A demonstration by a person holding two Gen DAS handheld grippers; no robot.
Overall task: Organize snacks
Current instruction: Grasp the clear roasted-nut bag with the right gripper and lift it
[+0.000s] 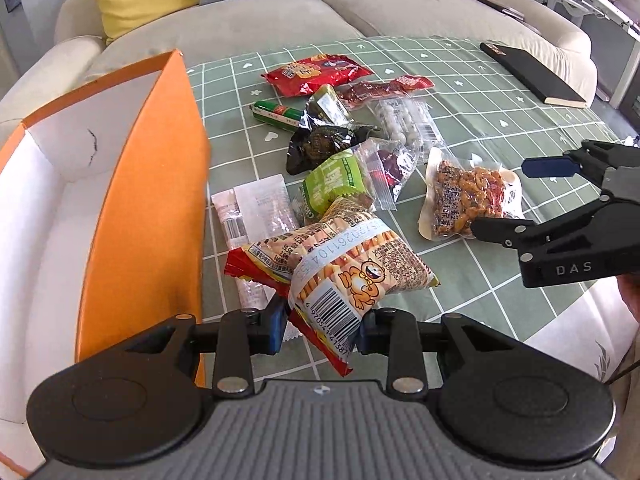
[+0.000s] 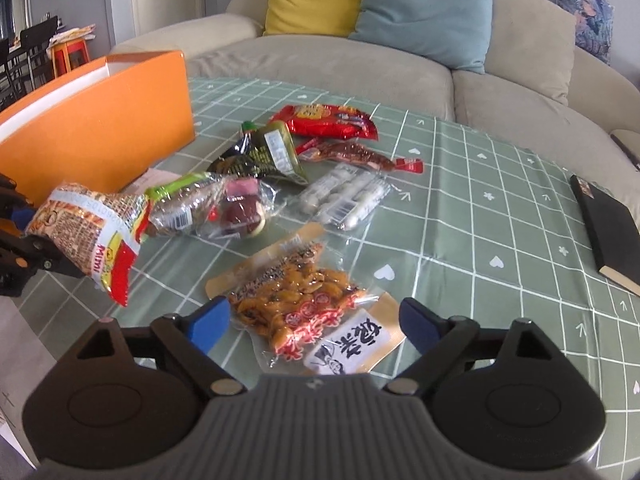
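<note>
Snack transfer in hand. Left tool (image 1: pixel 320 330) is pinched on the stick-snack bag (image 1: pixel 352 268), held just beside the orange box (image 1: pixel 140 200) at the table's left edge. Right tool (image 2: pixel 316 322) is spread wide, its pads either side of the peanut pouch (image 2: pixel 304 304), not pressing, near the table's front edge. Bag should be lifted clear of the box wall before release. Pouch should be gripped mid-body; slippery film is expected.
</note>
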